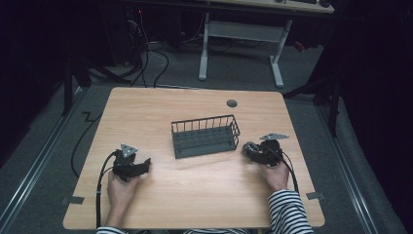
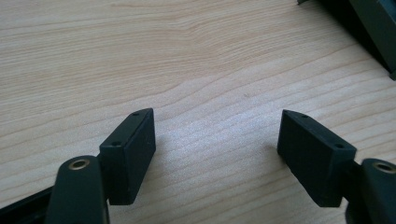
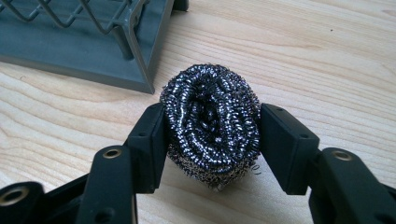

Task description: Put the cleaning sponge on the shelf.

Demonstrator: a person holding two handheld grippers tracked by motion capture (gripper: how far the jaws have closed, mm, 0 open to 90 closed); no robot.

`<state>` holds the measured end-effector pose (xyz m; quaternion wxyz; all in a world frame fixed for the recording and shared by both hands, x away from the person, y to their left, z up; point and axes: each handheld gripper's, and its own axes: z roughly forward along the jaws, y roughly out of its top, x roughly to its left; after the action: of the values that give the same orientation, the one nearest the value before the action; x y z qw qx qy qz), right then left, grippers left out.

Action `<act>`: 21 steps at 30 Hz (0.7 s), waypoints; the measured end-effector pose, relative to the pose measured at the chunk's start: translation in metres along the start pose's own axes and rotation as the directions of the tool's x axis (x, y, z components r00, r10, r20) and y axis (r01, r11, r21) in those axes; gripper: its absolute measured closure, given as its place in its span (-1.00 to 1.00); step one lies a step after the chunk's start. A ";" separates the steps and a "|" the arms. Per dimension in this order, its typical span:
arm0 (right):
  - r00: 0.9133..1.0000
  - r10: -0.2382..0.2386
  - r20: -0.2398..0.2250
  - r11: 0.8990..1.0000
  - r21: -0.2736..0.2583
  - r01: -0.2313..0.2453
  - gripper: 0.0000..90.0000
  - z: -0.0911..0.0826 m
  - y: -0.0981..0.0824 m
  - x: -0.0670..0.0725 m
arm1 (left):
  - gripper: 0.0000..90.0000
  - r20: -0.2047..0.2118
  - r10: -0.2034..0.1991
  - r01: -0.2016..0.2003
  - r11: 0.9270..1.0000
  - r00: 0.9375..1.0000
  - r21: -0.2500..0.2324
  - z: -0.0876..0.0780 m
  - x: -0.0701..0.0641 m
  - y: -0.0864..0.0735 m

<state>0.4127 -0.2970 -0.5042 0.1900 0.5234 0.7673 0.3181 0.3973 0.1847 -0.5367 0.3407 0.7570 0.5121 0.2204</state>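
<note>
Steel scourer (image 3: 211, 125) sat pinched between jaws of right tongs (image 3: 212, 140), pads pressing both its sides, resting on bench (image 3: 303, 51). Grey wire basket (image 3: 84, 42) stood just beyond and left of those tongs, apart from scourer. Left tongs (image 2: 217, 149) held spread over bare wood, nothing between jaws, well apart from basket (image 1: 205, 135).

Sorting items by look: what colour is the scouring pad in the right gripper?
Shiny silver-grey metal coils; the scouring pad shows best in the right gripper view.
</note>
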 end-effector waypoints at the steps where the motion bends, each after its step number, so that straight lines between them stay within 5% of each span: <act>1: 1.000 -0.003 0.002 1.000 0.000 0.003 0.03 -0.001 0.000 0.000 | -0.37 0.000 0.000 0.000 1.000 1.000 0.000 0.000 0.000 0.000; 21: 0.999 -0.009 -0.036 0.999 -0.045 0.007 0.05 -0.024 0.004 0.001 | -0.37 0.000 0.000 0.000 1.000 1.000 0.000 0.000 0.000 0.000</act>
<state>0.4000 -0.3025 -0.4844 0.1889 0.5102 0.7654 0.3438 0.3973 0.1847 -0.5367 0.3405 0.7571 0.5121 0.2204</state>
